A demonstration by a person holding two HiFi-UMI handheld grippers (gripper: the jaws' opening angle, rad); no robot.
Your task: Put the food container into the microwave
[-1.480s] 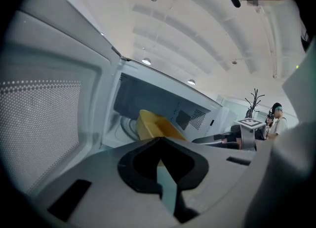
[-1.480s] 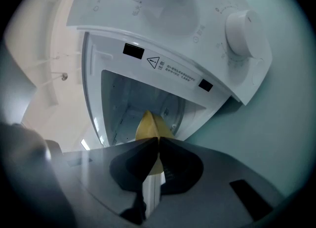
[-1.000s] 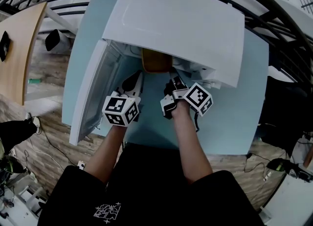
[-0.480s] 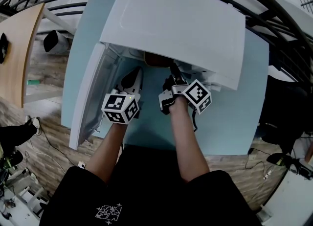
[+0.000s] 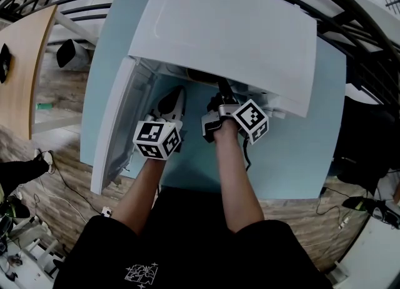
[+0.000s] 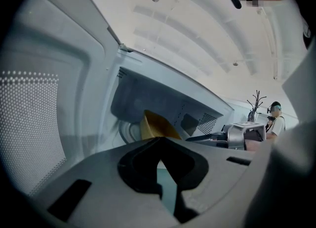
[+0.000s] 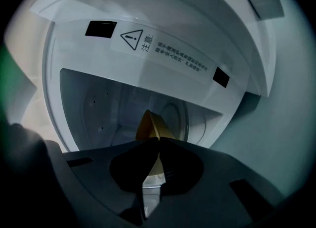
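The white microwave (image 5: 225, 37) stands on a light blue table (image 5: 300, 150) with its door (image 5: 115, 131) swung open to the left. A yellow-brown food container (image 7: 152, 126) sits inside the cavity, hidden under the microwave's top in the head view. My right gripper (image 7: 159, 139) reaches into the opening (image 5: 222, 86) and is shut on the container's near edge. In the left gripper view the container (image 6: 157, 126) shows inside the cavity with the right gripper (image 6: 197, 137) at its side. My left gripper (image 5: 178, 97) hovers at the opening, left of the right one, shut on nothing (image 6: 159, 139).
The glass turntable (image 7: 173, 118) lies at the back of the cavity behind the container. The door's perforated window (image 6: 29, 123) is close on the left gripper's left. A wooden table (image 5: 25, 62) and dark railings lie beyond the blue table.
My right gripper has pushed forward into the cavity with the container, which has slid out of the head view under the microwave's top. The left gripper has barely moved.
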